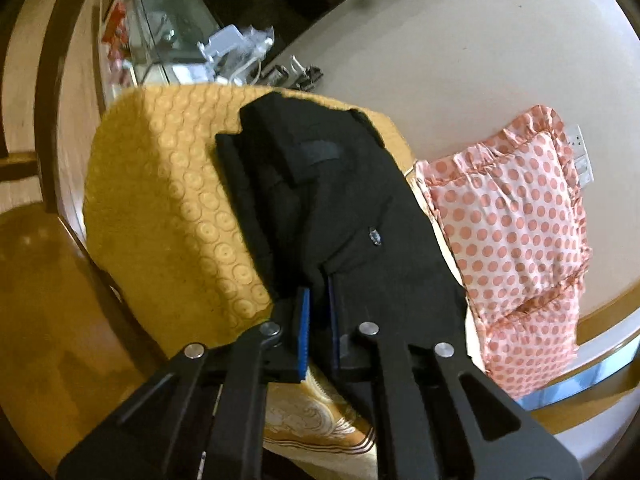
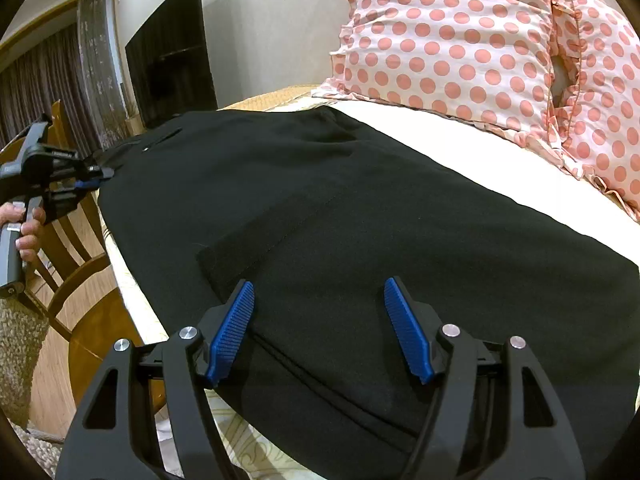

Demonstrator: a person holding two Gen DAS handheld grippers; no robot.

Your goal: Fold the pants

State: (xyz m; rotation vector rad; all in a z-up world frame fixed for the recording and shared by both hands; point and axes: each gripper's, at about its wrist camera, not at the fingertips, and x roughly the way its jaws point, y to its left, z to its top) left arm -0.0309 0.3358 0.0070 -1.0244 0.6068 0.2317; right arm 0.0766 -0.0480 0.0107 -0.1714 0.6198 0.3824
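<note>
Between the left claw (image 1: 318, 312)'s pinched pads sat an edge of the black pants (image 2: 320, 208), spread on the bed (image 2: 460, 136). Ahead of them, the right claw (image 2: 318, 296) hovered spread wide, gripping nothing. A one-sided pull would likely bunch the fold.

Matt black cloth pants (image 2: 360, 200) lie beside a polka-dot fabric pillow (image 2: 460, 40) and a glossy wooden chair (image 2: 72, 276).
</note>
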